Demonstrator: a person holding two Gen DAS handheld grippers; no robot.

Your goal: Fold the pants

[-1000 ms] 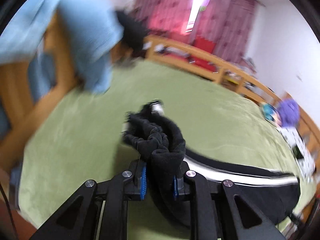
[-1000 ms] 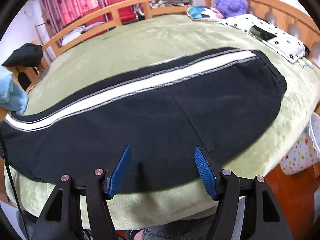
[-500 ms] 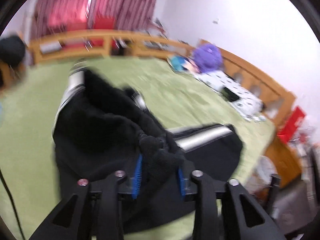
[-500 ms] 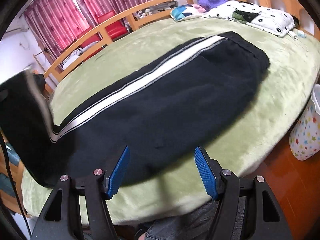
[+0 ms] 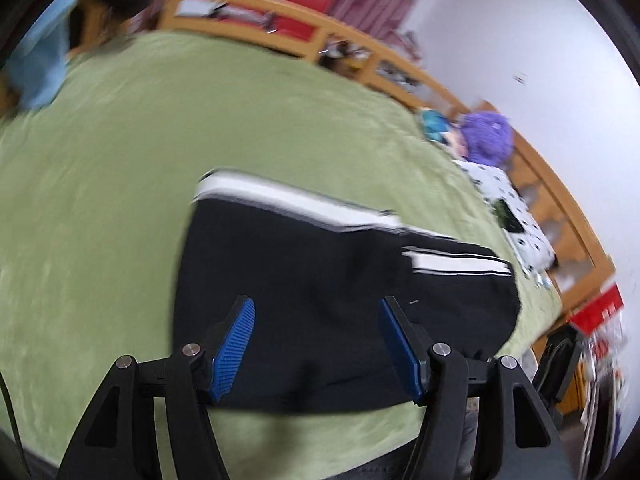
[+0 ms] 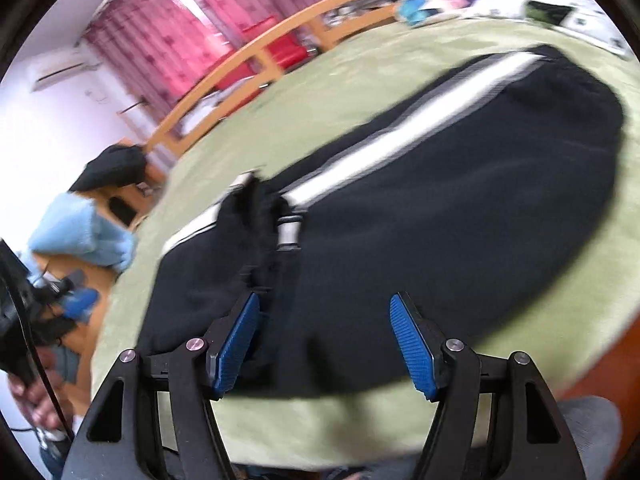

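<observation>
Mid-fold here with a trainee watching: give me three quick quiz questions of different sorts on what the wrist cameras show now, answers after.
1. True or false: the left gripper clamps the black pants.
2. What lies on the green blanket? A) a towel B) pants with a white stripe C) a jacket
3. Fill in: the right gripper is ____.

Key: 1 false, its jaws have just been opening and the pads press on nothing; 2 B; 3 open.

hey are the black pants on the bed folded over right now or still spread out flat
Folded over. The black pants lie doubled on the green blanket, white stripe showing on two stacked layers, leg cuffs resting on top.
</observation>
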